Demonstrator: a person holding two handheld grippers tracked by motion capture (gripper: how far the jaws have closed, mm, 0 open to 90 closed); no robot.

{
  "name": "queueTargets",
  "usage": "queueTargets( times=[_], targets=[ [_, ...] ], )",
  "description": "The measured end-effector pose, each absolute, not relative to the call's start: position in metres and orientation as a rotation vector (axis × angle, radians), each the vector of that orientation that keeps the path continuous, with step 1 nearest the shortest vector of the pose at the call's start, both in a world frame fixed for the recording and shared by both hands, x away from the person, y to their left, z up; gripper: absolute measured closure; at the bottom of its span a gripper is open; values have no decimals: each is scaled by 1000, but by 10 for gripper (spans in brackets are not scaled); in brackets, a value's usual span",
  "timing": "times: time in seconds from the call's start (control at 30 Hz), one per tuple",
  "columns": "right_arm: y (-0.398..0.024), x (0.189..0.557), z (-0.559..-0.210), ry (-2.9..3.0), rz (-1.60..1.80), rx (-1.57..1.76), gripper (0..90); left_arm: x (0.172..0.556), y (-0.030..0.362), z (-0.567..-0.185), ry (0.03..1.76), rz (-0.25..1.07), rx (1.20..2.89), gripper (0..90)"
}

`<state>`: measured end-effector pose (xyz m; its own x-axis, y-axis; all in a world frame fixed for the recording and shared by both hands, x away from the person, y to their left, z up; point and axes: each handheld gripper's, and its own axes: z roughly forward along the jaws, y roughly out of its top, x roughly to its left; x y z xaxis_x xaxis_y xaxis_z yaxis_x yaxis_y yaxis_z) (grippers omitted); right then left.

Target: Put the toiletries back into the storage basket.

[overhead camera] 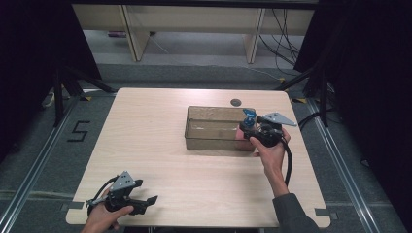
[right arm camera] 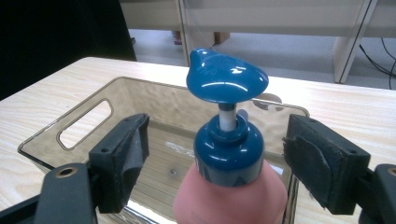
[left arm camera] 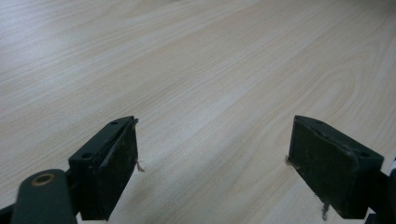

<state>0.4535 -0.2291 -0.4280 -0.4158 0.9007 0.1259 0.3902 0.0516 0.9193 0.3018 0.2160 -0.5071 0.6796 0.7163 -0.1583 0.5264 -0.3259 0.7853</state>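
**Pump bottle stood in the bin's near right corner, right tongs spread around it**

A pink pump bottle [right arm camera: 231, 198] with a glossy blue collar and a rounded, beak-shaped blue pump head [right arm camera: 227, 80] is seen upright inside the clear plastic bin [overhead camera: 214, 127], at that bin's right end. A white stem is visible between head and collar. The bin is a smoky, see-through rectangle with rounded corners, a ribbed floor and a slot handle cut into its left wall.

The right tongs [right arm camera: 217, 158] are held at the bin's right end, their black padded jaws spread to either side of the bottle's collar; a gap is seen on each side, so nothing is pinched. The pads look rough and frayed at the edges.

The left tongs [overhead camera: 145, 203] are held well away from the bin, at the near left edge of the desk [overhead camera: 145, 145], jaws spread with only pale wood grain between them.

From the high view the bin's place right of the desk's middle and a small dark round disc [overhead camera: 235, 102] just behind the bin are given; from the right gripper view the bottle's colours, gloss and the bin's handle are made plain.
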Motion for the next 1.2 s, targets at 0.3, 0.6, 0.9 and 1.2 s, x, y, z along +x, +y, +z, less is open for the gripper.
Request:
queueTargets(
  times=[0.3, 0.6, 0.9, 1.2],
  targets=[
    [-231, 447, -428, 1841, 1330, 1314, 233, 302, 215, -507, 969, 270, 1993, 152],
    [-232, 440, -429, 1836, 1370, 1330, 229, 302, 216, -507, 961, 274, 2009, 152],
    [-229, 432, -427, 1839, 1378, 1310, 227, 302, 216, -507, 960, 276, 2008, 152],
    [-227, 424, -427, 1843, 1372, 1357, 224, 302, 215, -507, 967, 270, 1997, 152]
  ],
)
